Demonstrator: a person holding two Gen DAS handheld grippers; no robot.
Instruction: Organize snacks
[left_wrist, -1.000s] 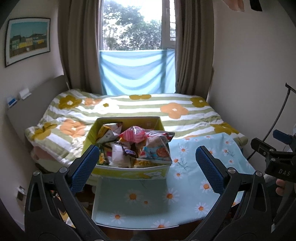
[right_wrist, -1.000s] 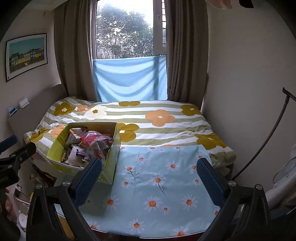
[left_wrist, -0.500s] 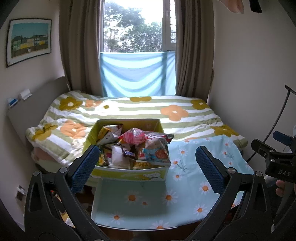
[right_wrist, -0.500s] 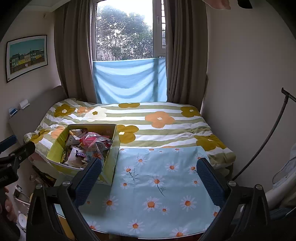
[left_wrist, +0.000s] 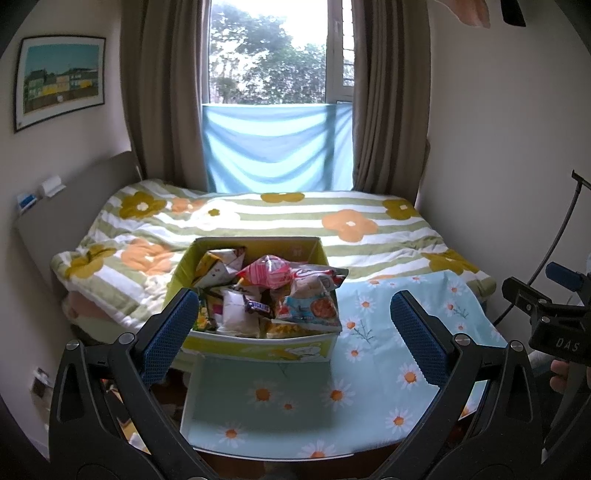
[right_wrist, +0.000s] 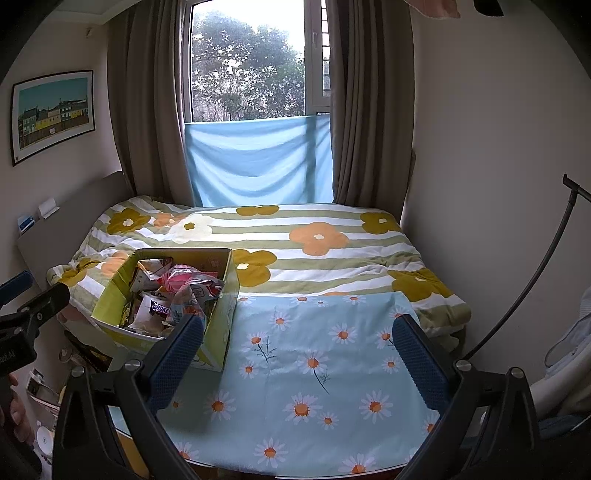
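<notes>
Snack packets (left_wrist: 280, 295) heaped in yellow-green carton (left_wrist: 255, 347) at left of daisy-print cloth (right_wrist: 314, 369). Light, crinkly, slippery, judged crushable; best pinched at sealed edges. Left gripper (left_wrist: 291, 332) and right gripper (right_wrist: 295, 350) both spread wide, empty, short of carton.

My left wrist camera looks forward between its own blue-padded fingers (left_wrist: 168, 332), level and slightly downward, facing the open yellow-green cardboard box of snack packets (left_wrist: 258, 345) at lower centre, fairly near. My right wrist camera sits further right, so the same box (right_wrist: 221, 332) falls at its lower left. Both face the window across the daisy-printed light blue cloth (left_wrist: 369, 369) and the flower-patterned striped bed quilt (right_wrist: 332, 258). Each view catches the other gripper at its edge.
</notes>
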